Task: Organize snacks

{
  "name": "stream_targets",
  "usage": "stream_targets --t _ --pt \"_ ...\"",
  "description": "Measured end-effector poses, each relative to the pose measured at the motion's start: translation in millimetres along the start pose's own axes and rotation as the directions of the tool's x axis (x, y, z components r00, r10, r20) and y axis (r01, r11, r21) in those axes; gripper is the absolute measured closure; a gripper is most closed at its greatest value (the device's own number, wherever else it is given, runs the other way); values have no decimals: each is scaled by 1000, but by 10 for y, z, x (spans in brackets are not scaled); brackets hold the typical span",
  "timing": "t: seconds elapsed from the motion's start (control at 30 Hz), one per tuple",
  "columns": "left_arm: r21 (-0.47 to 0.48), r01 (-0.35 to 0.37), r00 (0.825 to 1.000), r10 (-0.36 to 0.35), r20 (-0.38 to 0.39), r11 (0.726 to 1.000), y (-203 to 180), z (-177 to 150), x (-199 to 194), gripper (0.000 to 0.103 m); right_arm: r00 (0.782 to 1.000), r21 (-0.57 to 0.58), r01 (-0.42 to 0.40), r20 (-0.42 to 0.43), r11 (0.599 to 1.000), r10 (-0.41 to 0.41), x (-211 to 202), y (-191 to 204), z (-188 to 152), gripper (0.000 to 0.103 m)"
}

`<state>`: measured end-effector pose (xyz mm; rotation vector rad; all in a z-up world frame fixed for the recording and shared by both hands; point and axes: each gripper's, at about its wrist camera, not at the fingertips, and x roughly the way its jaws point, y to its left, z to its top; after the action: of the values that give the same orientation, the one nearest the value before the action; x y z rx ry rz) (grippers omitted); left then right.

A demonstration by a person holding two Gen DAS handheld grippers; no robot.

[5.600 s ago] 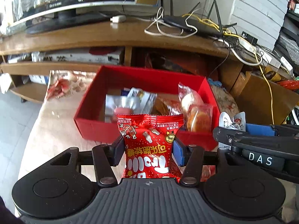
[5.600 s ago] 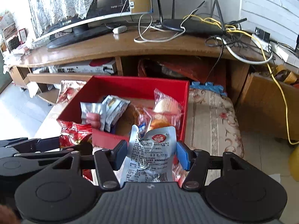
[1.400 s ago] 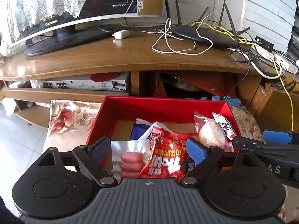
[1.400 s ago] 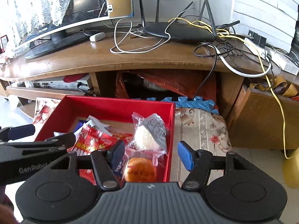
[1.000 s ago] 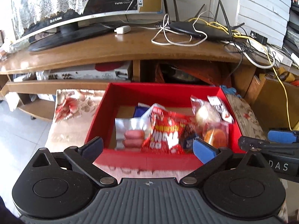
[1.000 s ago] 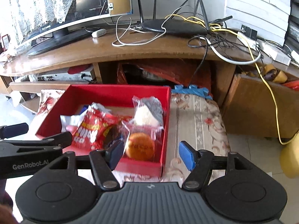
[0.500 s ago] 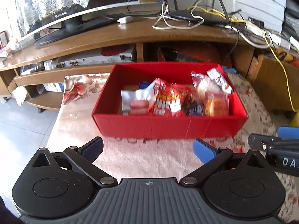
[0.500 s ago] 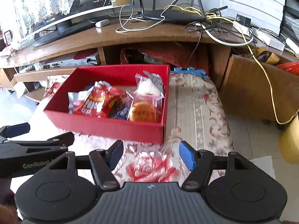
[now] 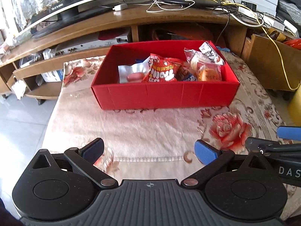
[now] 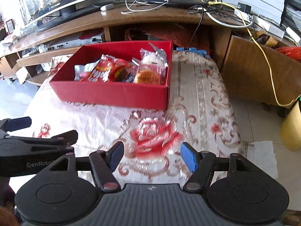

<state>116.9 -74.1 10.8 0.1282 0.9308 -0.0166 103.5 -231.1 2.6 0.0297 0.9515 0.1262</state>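
While both claws hang empty above a floral-cloth surface (image 9: 143,124), a red box (image 9: 165,94) filled with snacks sits well ahead of them, in front of a wooden TV stand (image 9: 131,18). The left claw (image 9: 148,151) is spread wide, its blue pads parted over bare cloth with nothing between them; the right claw (image 10: 153,156) is likewise open and holds nothing, poised over a red rose printed on the cloth. Inside the box, a red crisp packet (image 9: 162,70) leans at the middle, with a silver sausage pack (image 9: 131,73) to its left and a clear-wrapped orange bun (image 9: 208,73) at the right end, a pale bun in plastic (image 9: 195,60) just behind it. Seen from the right wrist view, the box (image 10: 112,94) lies to the left of centre, its near wall touching the cloth. A monitor (image 10: 62,5) and tangled cables (image 10: 216,9) crowd the stand's top.
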Motion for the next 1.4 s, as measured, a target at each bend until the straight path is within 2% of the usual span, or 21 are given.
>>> stream_targets --t 0.53,1.07,1.23,1.4 --pt "3 8 1000 -8 14 1000 52 -237 -213 0 1000 7 -7 -4 1000 7 -148 42 -237 38" --pt "-2 23 1000 -23 14 1000 90 -312 -299 4 1000 -7 -19 4 1000 19 -224 100 -312 38" --pt "-14 62 998 -62 19 998 116 -308 -312 3 1000 -7 -10 3 1000 10 -215 111 -312 38" --pt "-10 68 997 -67 31 998 112 -309 -316 3 1000 -6 -8 1 1000 8 -206 97 -315 38"
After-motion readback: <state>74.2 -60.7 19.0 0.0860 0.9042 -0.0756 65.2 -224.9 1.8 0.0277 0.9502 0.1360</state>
